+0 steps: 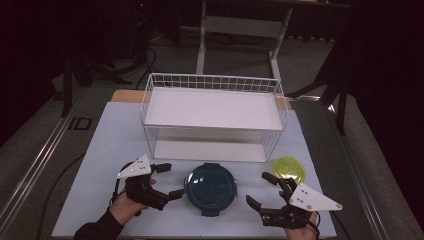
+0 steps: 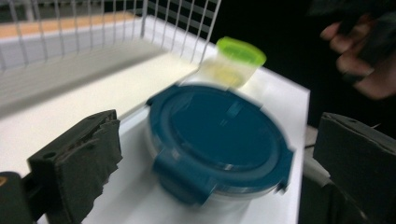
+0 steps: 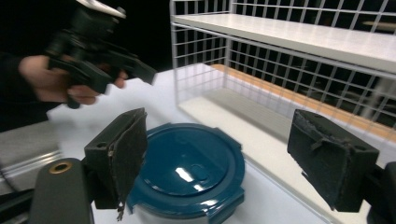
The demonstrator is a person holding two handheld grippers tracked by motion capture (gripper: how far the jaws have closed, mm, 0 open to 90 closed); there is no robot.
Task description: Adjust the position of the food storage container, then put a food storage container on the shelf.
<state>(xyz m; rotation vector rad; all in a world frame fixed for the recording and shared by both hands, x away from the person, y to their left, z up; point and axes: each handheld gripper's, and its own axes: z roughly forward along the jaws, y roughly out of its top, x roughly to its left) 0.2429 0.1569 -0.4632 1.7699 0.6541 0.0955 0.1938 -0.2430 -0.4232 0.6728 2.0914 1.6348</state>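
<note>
A round container with a dark blue clip lid sits on the white table, just in front of the wire rack. My left gripper is open to its left, with nothing between the jaws. To its right, my right gripper is open too and holds nothing. In the left gripper view the blue container lies ahead, between the spread jaws of the left gripper but untouched. In the right gripper view the blue lid shows between the wide jaws of the right gripper, with the left gripper beyond it.
A white wire rack with two shelves stands at the back of the table. A small tub with a yellow-green lid sits at the rack's front right corner, close to my right gripper. Dark floor surrounds the table.
</note>
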